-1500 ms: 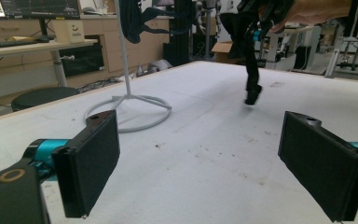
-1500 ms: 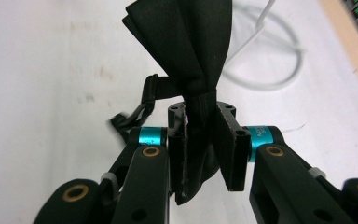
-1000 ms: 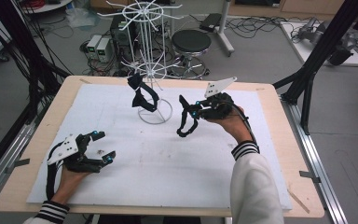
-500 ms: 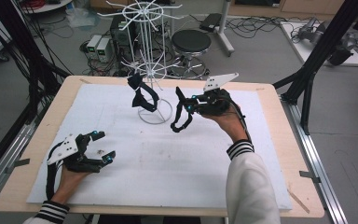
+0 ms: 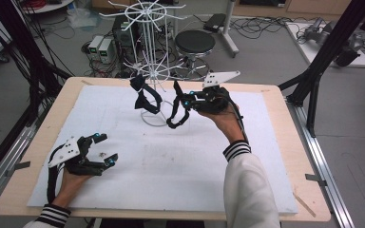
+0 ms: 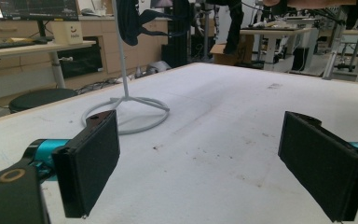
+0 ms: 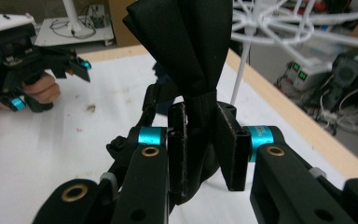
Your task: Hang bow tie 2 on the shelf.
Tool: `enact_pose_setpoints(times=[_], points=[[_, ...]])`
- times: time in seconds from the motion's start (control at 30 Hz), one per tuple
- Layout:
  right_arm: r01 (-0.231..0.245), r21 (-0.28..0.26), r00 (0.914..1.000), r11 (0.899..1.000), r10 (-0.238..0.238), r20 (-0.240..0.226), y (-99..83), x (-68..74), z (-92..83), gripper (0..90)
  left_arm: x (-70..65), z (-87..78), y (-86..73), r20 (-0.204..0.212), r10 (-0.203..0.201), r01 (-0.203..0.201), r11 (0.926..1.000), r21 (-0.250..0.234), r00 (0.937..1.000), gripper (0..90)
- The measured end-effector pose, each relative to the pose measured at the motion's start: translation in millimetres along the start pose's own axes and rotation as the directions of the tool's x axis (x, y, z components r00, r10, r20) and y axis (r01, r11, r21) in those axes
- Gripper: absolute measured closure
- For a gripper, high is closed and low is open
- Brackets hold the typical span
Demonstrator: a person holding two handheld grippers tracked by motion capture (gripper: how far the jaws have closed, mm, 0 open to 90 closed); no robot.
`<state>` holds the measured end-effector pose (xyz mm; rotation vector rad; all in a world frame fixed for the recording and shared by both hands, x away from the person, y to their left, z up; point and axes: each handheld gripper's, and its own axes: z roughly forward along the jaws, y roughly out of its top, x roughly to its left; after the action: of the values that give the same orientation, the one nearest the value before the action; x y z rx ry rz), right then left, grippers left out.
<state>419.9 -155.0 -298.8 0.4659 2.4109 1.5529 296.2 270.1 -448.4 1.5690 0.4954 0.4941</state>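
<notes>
Count at this station: one white wire rack [image 5: 148,52] standing on one white mat [image 5: 180,156], which lies on one wooden table [image 5: 285,137]. Black straps: two, one hanging on the rack [image 5: 145,97] and one pinched in a gripper [image 5: 177,111] (both are dark fabric loops). Handheld grippers: two, left [image 5: 105,148] and right [image 5: 178,102]. Behind the table: one round black stool [image 5: 196,42].

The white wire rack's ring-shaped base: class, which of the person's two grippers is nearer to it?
Right. The right gripper, shut on a black strap, hangs beside the ring-shaped base. The left gripper rests open near the table's front-left corner, well apart from it.
</notes>
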Motion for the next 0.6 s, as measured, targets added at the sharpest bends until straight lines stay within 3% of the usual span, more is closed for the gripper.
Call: enact_pose_setpoints(times=[0.3, 0.6], points=[[-0.004, -0.03, 0.9998, 1.0, 0.005, 0.017, 14.8, 3.6, 4.0, 75.7, 0.3, -0.3, 0.2, -0.001, 0.0, 0.0, 1.0, -0.006, 1.0, 13.0], [-0.008, -0.045, 0.9973, 0.999, 0.011, 0.072, 24.5, 4.2, 7.9, 75.6, 0.2, -0.2, 0.2, 0.0, -0.002, 0.002, 1.0, -0.007, 1.0, 13.1]])
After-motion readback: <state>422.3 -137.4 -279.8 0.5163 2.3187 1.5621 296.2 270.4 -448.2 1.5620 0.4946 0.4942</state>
